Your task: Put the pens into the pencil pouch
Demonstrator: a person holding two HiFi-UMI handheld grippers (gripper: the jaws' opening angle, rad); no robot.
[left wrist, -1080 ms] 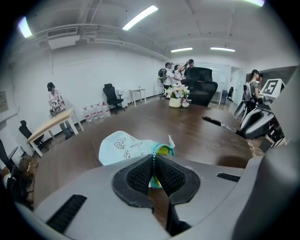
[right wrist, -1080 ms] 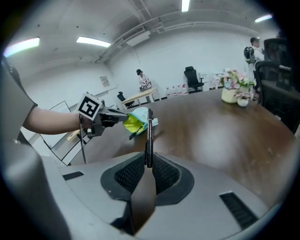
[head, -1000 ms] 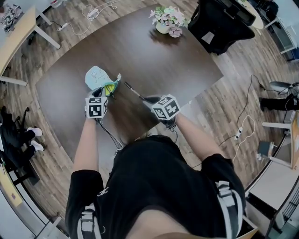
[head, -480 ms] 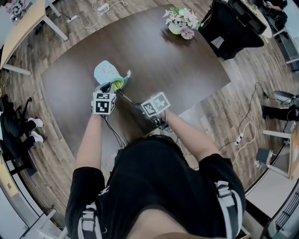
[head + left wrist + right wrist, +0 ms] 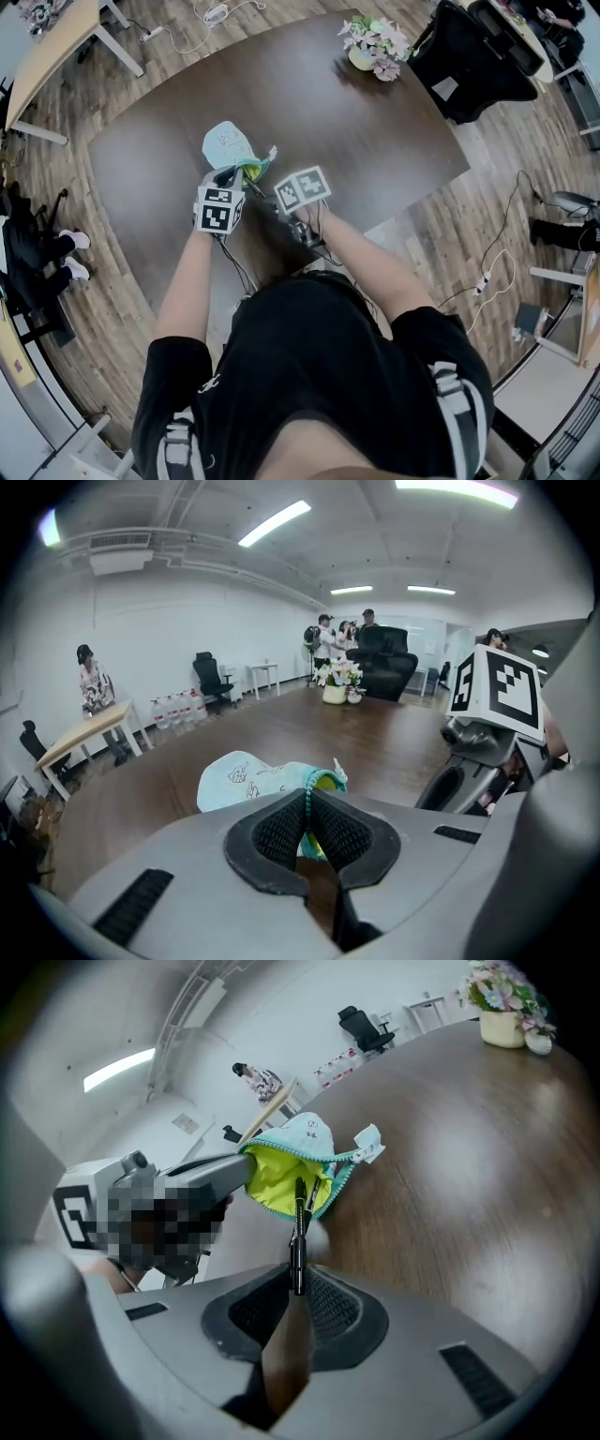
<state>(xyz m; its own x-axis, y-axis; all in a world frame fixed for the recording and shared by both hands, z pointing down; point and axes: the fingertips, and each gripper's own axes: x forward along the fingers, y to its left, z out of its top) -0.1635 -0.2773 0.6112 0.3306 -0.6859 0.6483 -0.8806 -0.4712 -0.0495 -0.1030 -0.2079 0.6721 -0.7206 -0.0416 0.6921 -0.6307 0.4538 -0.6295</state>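
A light blue pencil pouch (image 5: 228, 147) with a yellow-green lining (image 5: 281, 1181) lies on the dark wooden table (image 5: 328, 112). My left gripper (image 5: 228, 178) is shut on the zipper edge of the pouch (image 5: 305, 803) and holds its mouth open. My right gripper (image 5: 269, 199) is shut on a black pen (image 5: 297, 1232). The pen points forward, its tip at the open mouth over the lining. In the head view the two grippers are close together at the pouch's near end.
A pot of flowers (image 5: 375, 45) stands at the table's far side, with a black chair (image 5: 469, 56) behind it. A light desk (image 5: 56, 47) and cables (image 5: 202, 19) are on the floor at the far left. People stand at the room's far end (image 5: 342, 635).
My right gripper has carried the pen leftward, from apart on the right to the pouch's mouth, and has rolled. The left gripper still holds the pouch's edge.
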